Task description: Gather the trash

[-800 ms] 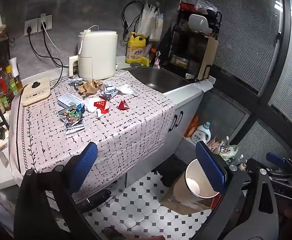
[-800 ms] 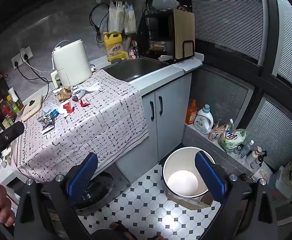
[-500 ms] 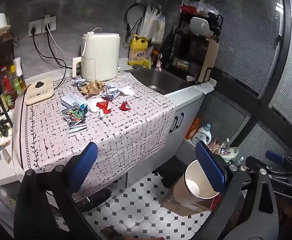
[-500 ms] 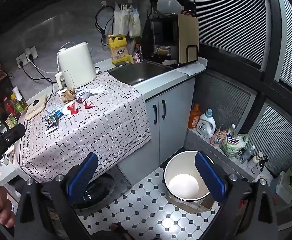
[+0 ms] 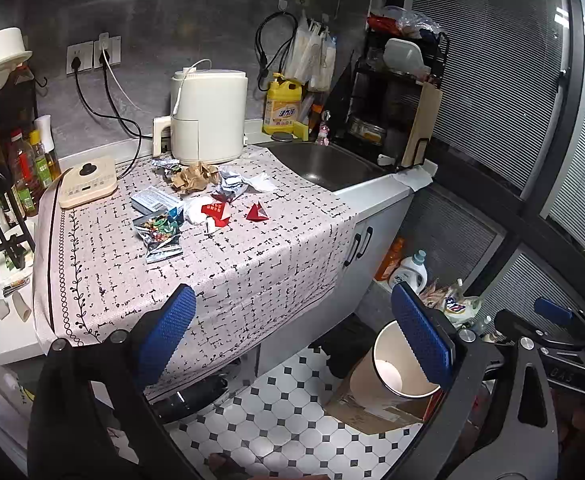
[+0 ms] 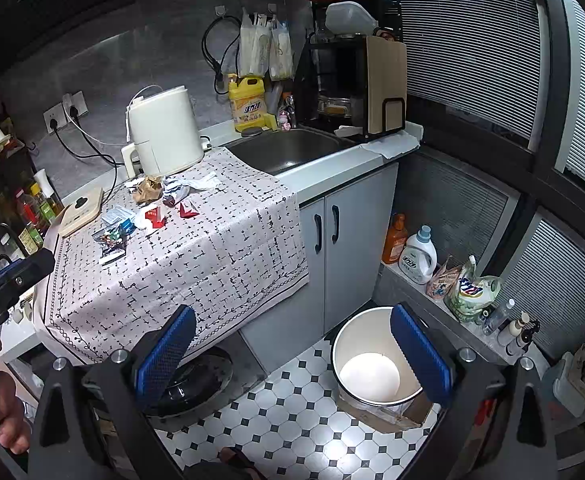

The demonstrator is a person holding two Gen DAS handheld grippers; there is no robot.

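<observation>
Red scraps and crumpled wrappers [image 5: 208, 204] heaped mid-table [image 5: 252, 264], upper left of frame, ahead of the left hand-held gripper [image 5: 292, 336], nearer than the right hand-held gripper [image 6: 292, 348]; both released, empty, bin [image 6: 372, 360] below.

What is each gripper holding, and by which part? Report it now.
Nothing. The left gripper and the right gripper are both open and bare; the trash lies untouched on the tablecloth.
</observation>
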